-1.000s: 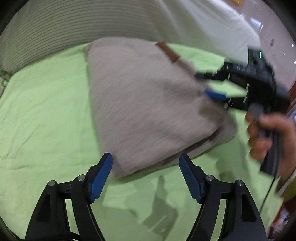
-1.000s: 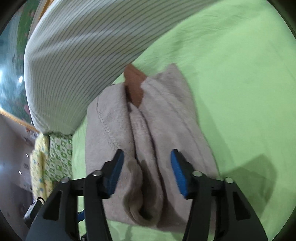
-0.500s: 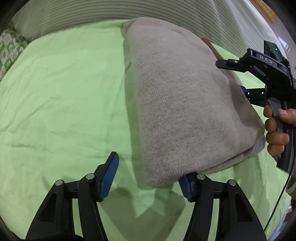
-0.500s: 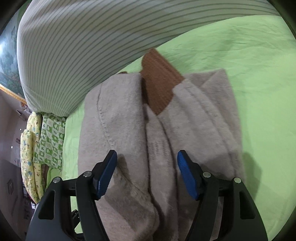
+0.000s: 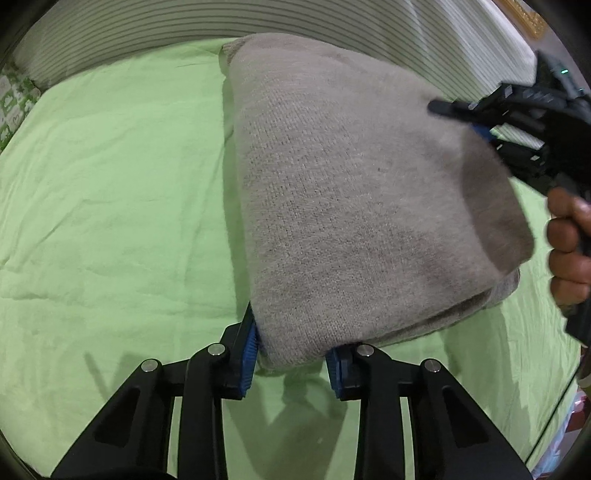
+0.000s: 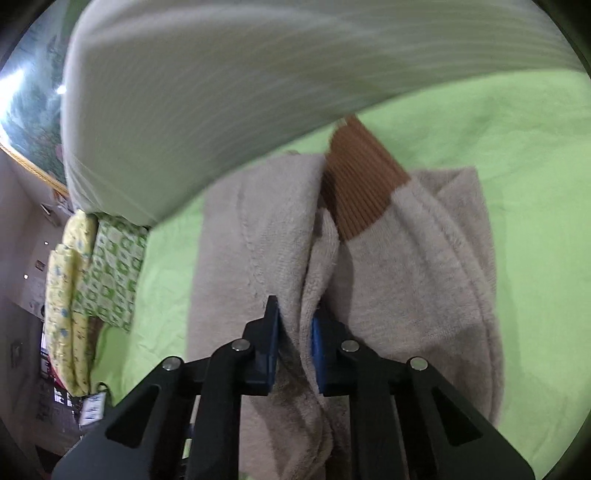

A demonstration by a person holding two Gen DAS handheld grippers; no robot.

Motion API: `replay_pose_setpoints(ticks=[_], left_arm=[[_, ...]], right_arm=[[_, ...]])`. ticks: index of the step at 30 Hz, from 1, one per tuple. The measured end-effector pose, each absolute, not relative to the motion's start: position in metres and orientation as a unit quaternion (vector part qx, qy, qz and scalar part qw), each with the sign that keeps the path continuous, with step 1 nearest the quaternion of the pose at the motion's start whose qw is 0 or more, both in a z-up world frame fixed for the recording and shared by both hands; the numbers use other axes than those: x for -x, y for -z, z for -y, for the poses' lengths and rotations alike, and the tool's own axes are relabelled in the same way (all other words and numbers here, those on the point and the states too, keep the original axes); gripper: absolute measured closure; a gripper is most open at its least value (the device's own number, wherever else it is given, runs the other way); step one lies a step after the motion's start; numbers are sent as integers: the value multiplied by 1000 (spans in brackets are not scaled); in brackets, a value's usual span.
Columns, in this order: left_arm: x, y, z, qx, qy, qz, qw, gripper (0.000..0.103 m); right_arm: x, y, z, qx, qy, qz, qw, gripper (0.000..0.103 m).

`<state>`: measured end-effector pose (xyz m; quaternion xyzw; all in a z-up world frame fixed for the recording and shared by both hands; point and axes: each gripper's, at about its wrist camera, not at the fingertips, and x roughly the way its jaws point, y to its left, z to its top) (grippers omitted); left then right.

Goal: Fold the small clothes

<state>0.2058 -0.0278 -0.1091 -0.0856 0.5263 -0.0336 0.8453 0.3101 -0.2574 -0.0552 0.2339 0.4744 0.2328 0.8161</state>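
A folded beige knit sweater [image 5: 354, 206] lies on a light green sheet [image 5: 110, 206]. My left gripper [image 5: 291, 354] is shut on the sweater's near corner, blue pads pressed on both sides. In the right wrist view the sweater [image 6: 424, 280] shows stacked folds and a brown ribbed cuff [image 6: 358, 184] poking out at the far end. My right gripper [image 6: 295, 343] is shut on a thick fold of the sweater. The right gripper also shows in the left wrist view [image 5: 480, 129] at the sweater's far right edge, held by a hand.
A striped white pillow or bolster [image 5: 332, 22] lies along the far edge of the bed; it also fills the top of the right wrist view [image 6: 258, 74]. Folded green and yellow patterned cloths [image 6: 96, 280] are stacked at the bed's left edge.
Both grippers were open around the sweater's edges and have closed on it. The left gripper moved in onto the near corner; the right clamped a middle fold.
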Motion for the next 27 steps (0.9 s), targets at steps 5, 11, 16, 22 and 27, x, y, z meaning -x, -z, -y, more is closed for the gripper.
replay_pose_setpoints(ticks=[5,11,16,22,27], left_arm=[[-203,100,29,85,48,-521,848,74],[-203,96,50,38,70,-518,852,73],[-208,110,54,32,73,-534,842,75],[-204,110,46,39,76,-534,841,75],[-197,114,36,58,76,-539,837,74]], right_arm=[[-295,13,260,-223,-250,-428,839,89],[-274,14,291,-204,-210,-408,865,89],[-282,79,318,-195,-139,-457,857,89],[-288,81,310,-206,-137,-439,863,89],[-299,88,299,-161,-128,-441,874,89]])
